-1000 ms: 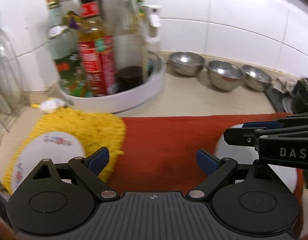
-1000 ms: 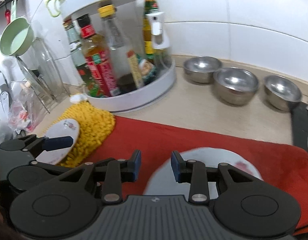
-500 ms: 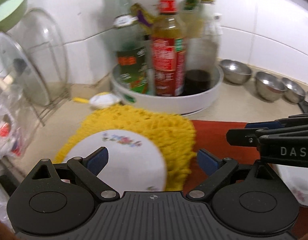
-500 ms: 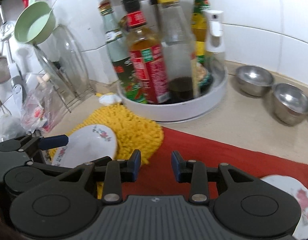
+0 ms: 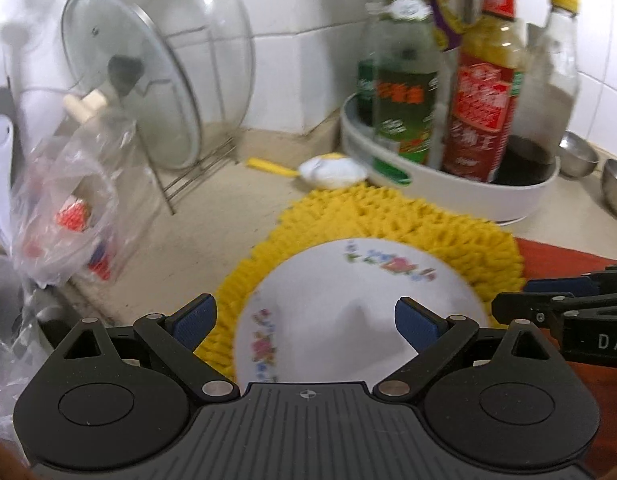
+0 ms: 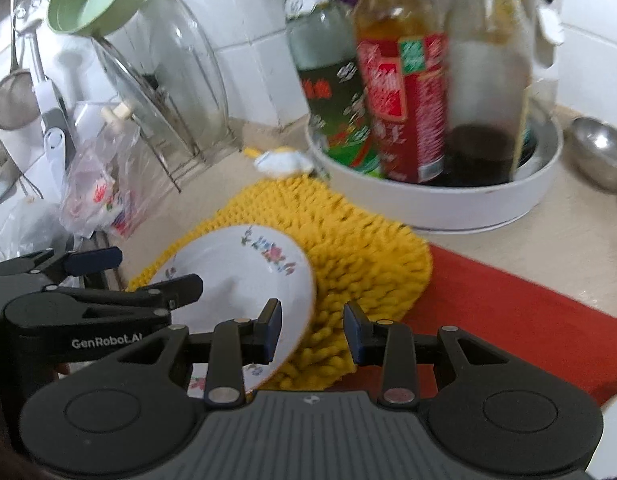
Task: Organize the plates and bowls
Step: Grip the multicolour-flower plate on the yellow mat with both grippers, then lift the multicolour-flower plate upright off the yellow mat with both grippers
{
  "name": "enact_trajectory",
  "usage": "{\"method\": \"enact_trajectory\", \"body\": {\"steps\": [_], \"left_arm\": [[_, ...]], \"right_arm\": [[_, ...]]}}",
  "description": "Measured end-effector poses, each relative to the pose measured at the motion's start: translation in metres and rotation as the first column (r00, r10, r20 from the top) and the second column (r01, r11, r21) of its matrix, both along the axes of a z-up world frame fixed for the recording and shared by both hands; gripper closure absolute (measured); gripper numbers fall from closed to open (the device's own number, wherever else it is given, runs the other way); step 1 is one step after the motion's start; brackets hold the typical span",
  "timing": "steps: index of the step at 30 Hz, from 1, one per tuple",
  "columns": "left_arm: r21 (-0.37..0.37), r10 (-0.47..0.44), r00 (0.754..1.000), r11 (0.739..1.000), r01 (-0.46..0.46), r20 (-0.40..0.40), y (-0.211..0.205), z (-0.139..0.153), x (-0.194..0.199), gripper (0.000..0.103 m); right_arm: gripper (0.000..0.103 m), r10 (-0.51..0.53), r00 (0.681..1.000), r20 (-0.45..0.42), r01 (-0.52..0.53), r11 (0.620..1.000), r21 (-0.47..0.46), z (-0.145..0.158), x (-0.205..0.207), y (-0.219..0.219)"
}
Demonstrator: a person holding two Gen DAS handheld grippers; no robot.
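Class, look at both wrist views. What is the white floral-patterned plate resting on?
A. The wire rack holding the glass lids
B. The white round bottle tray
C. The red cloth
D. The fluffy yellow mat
D: the white floral-patterned plate lies on the fluffy yellow mat, whose fringe shows around the plate's far edge in both views, while the red cloth lies off to one side.

A home kitchen: white wall tiles [image 5: 300, 60] back a beige worktop [image 5: 212, 224]. A round white rack [image 6: 436, 196] holds sauce and oil bottles [image 6: 404, 92], glass pot lids [image 5: 148, 76] stand in a wire holder, a strainer [image 6: 8, 100] and green bowl [image 6: 96, 0] hang at the wall, and steel bowls [image 6: 600, 152] sit alongside a floral plate [image 5: 348, 304].
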State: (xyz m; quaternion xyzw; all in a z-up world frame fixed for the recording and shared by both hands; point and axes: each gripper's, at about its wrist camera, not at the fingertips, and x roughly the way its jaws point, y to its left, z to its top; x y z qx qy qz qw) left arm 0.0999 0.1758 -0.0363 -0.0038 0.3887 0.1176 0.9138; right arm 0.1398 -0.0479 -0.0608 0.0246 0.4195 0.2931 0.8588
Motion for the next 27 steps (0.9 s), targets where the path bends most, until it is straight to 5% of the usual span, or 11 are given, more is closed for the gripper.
{"method": "enact_trajectory", "body": {"steps": [12,18,27], "left_arm": [[-0.117,-0.022,0.998,0.993,0.014,-0.065,0.021,-0.025,0.011,0.006],[-0.169,-0.064,0.994,0.984,0.049,-0.084,0.021,-0.034,0.013,0.007],[-0.154,-0.065,0.995,0.987,0.051,-0.082,0.017,-0.033,0.019,0.006]], "right_arm": [[0.073,0.095,0.993,-0.072,-0.094,0.995,0.018,-0.017,0.011,0.036],[0.073,0.009,0.998,-0.063,-0.008,1.0,0.007,-0.015,0.017,0.025],[0.075,0.028,0.992,-0.12,-0.027,1.0,0.01,-0.036,0.02,0.03]]}}
